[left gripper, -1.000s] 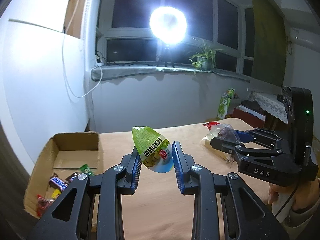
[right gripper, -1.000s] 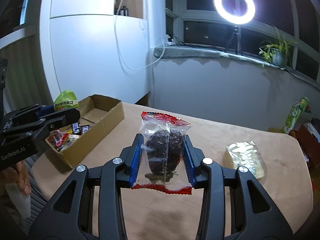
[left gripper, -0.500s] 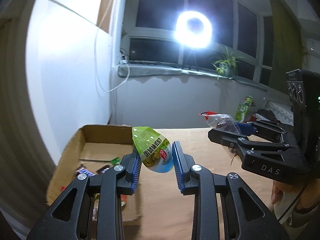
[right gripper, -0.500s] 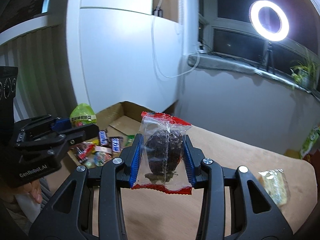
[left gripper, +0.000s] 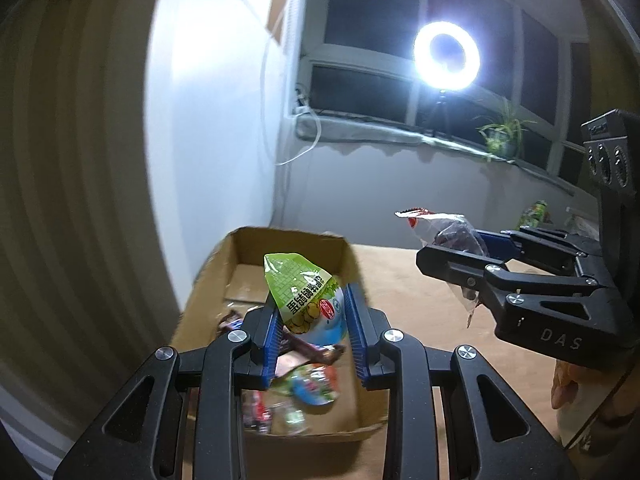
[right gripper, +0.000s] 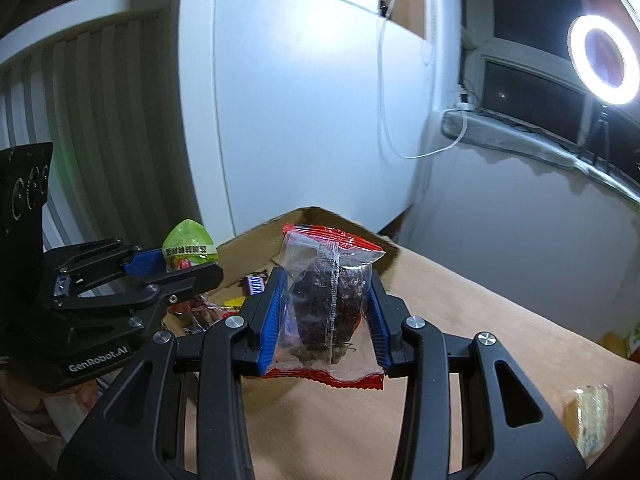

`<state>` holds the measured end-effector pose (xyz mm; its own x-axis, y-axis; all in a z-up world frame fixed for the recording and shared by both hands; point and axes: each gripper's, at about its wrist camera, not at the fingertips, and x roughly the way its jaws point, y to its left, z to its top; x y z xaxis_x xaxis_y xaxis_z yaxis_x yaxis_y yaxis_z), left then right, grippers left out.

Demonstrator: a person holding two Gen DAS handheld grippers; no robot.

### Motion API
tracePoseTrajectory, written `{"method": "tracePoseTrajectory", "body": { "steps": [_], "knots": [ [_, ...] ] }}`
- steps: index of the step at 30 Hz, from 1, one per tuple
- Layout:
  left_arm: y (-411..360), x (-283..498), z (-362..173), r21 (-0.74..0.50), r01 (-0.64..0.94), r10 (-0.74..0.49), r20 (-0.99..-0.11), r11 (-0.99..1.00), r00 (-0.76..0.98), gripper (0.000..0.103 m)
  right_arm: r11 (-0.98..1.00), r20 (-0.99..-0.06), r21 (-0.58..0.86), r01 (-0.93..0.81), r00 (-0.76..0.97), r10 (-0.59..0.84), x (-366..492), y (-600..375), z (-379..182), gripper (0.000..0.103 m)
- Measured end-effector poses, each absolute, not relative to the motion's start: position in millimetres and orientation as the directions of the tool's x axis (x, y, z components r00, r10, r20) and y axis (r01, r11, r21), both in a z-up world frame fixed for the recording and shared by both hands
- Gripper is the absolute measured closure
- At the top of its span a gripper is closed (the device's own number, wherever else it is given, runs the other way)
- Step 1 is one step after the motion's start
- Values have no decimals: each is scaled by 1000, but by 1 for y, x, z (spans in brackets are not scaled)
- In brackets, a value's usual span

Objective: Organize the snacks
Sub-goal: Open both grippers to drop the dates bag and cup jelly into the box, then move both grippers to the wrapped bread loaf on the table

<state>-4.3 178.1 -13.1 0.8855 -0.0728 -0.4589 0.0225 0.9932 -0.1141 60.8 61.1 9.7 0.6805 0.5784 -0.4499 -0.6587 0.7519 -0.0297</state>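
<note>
Snacks in both your grippers, held above the cardboard box (left gripper: 208, 280)

Your tan table (left gripper: 408, 292) carries the open cardboard box at its left end, near the white wall, with loose wrapped snacks (left gripper: 304, 384) piled inside it; your left gripper (left gripper: 312, 320) hangs over that box, its blue pads pressed against both sides of a green pouch (left gripper: 304, 292) with yellow fruit printed on it, the pouch standing upright between them; your right gripper (right gripper: 324, 308) sits just beside the box's right wall, over the table, clamped on a clear packet with red ends (right gripper: 328, 292) holding something dark; a foil-wrapped snack (right gripper: 588, 412) lies on the table well apart, far right in the right wrist view
</note>
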Motion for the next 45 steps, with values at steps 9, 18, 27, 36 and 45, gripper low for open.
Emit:
{"method": "tracePoseTrajectory", "body": {
  "steps": [9, 18, 27, 36, 45],
  "knots": [
    [200, 7, -37, -144, -15, -60, -507, 989, 860, 75, 715, -488, -26, -699, 633, 601, 81, 98, -6, 63],
    [206, 9, -57, -135, -84, -5, -553, 987, 833, 30, 699, -501, 2, -715, 605, 619, 100, 112, -22, 40],
    [214, -3, -50, -111, -121, 42, -543, 986, 839, 25, 721, -492, 11, -693, 624, 607, 86, 98, -27, 27],
    [210, -5, -42, -82, -132, 69, -531, 988, 845, 23, 743, -449, -4, -670, 665, 597, 69, 88, -15, 12],
    [196, -3, -38, -42, -124, 84, -524, 991, 848, 16, 795, -393, 23, -606, 726, 564, 58, 59, -6, 0]
  ]
}}
